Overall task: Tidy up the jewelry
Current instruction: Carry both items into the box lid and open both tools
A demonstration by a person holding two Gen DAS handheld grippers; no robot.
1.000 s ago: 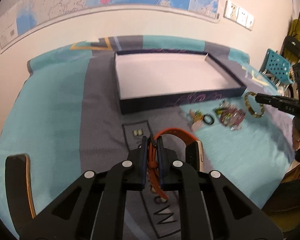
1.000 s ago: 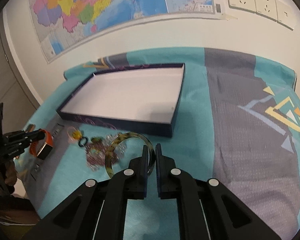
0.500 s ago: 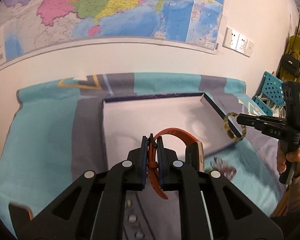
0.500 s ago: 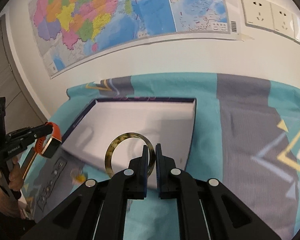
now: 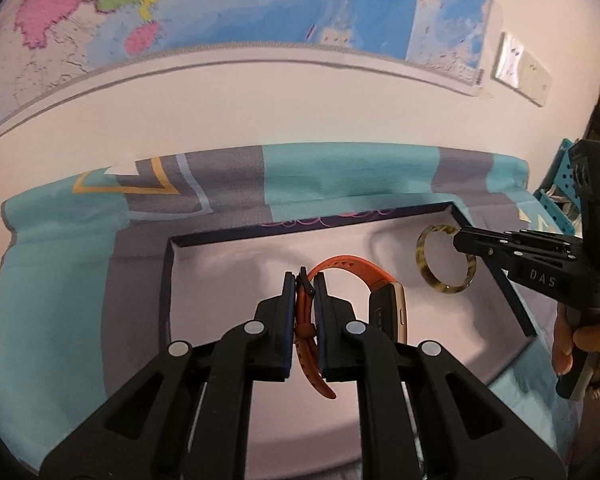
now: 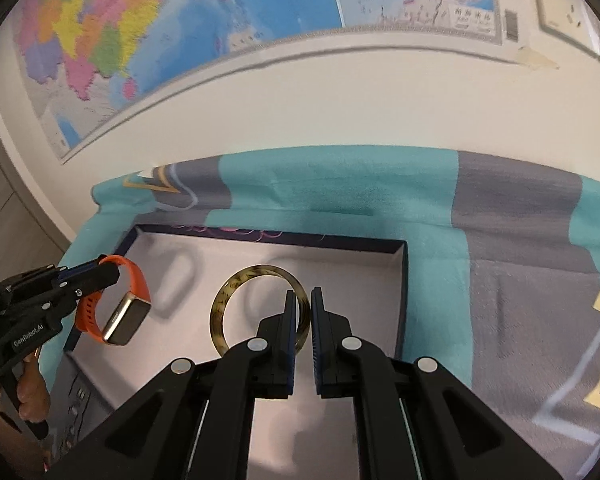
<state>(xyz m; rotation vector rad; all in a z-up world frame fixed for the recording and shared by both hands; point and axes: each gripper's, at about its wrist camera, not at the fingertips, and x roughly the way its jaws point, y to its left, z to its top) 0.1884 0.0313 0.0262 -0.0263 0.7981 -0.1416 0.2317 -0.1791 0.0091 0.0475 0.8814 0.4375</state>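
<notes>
My left gripper point(image 5: 303, 286) is shut on the strap of an orange watch point(image 5: 384, 308) with a gold case and holds it above the white floor of a dark-rimmed box point(image 5: 168, 280). My right gripper point(image 6: 305, 300) is shut on a tortoiseshell bangle point(image 6: 220, 312) and holds it above the same box point(image 6: 404, 280). In the left wrist view the right gripper point(image 5: 460, 240) holds the bangle point(image 5: 424, 264) over the box's right part. In the right wrist view the left gripper point(image 6: 112, 270) holds the watch point(image 6: 124, 320) over the box's left edge.
The box lies on a teal and grey patterned cloth point(image 6: 500, 240) against a white wall with a map point(image 5: 220, 8). A wall socket point(image 5: 520, 68) is at the upper right. A teal perforated basket point(image 5: 560, 200) stands at the far right.
Both grippers have lifted off the cloth and moved forward over the box, carrying the watch and the bangle. The loose jewelry on the cloth has dropped out of view.
</notes>
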